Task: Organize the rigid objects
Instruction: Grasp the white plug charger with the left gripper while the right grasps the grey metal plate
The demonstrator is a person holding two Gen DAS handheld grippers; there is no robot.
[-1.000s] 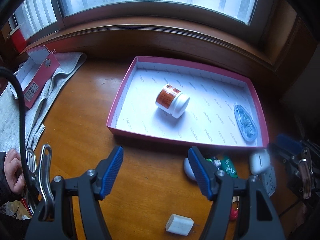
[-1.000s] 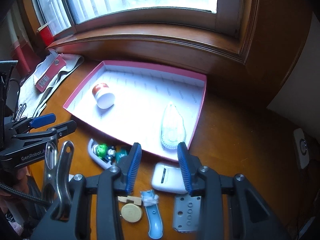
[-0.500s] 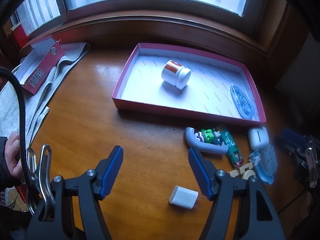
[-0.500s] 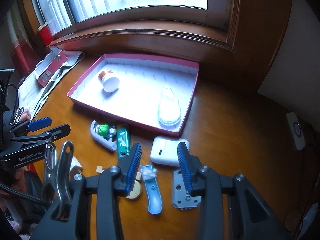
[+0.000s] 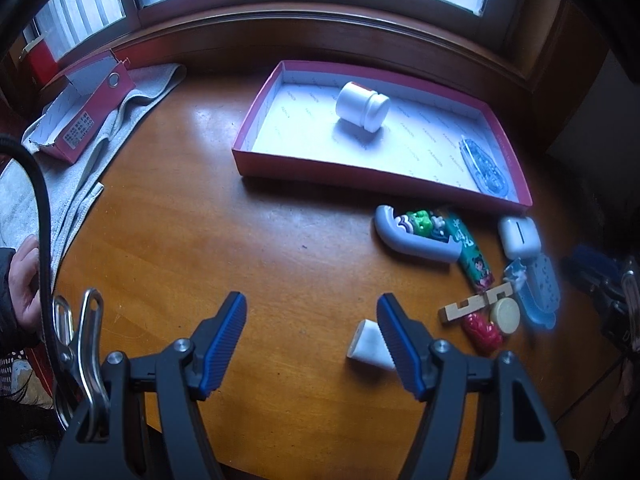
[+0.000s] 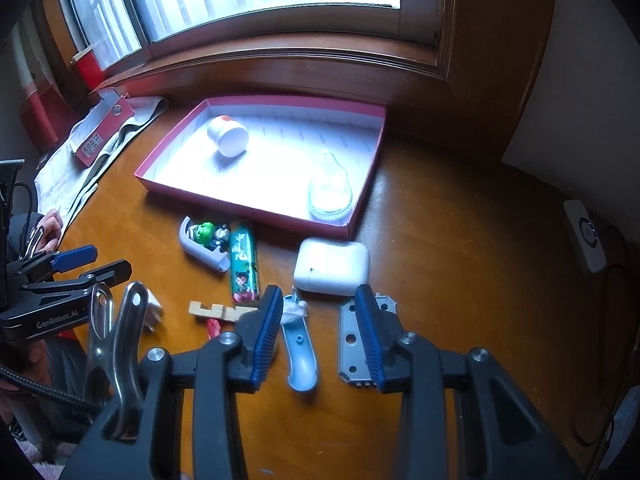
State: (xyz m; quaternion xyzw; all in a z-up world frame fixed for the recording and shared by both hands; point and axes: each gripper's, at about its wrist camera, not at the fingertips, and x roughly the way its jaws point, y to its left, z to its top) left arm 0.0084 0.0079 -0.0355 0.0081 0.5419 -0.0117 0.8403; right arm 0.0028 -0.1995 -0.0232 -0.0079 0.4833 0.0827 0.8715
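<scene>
A pink tray [image 5: 360, 172] with a white floor holds a white jar [image 5: 362, 106] on its side and a clear tape dispenser [image 5: 484, 164]. In front of the tray lie loose items: a grey toy holder [image 5: 412, 236], a green stick pack [image 5: 472, 256], a white earbud case [image 5: 518, 236] and a wooden piece [image 5: 468, 306]. My left gripper [image 5: 312, 344] hangs open over bare wood, with a white block [image 5: 370, 346] beside its right finger. My right gripper [image 6: 318, 336] is open above a light blue plastic piece [image 6: 300, 344] and a grey metal plate [image 6: 350, 344], holding nothing.
A grey towel [image 5: 80, 168] with a red carton [image 5: 80, 128] on it lies at the left. A person's hand [image 5: 24, 280] is at the left edge. A wooden window sill [image 6: 300, 68] runs behind the tray. A white device [image 6: 586, 236] sits far right.
Both grippers have drawn back from the tray toward the table's near side. The tray looks farther off and more of the loose items have come into view. Neither gripper's jaws changed.
</scene>
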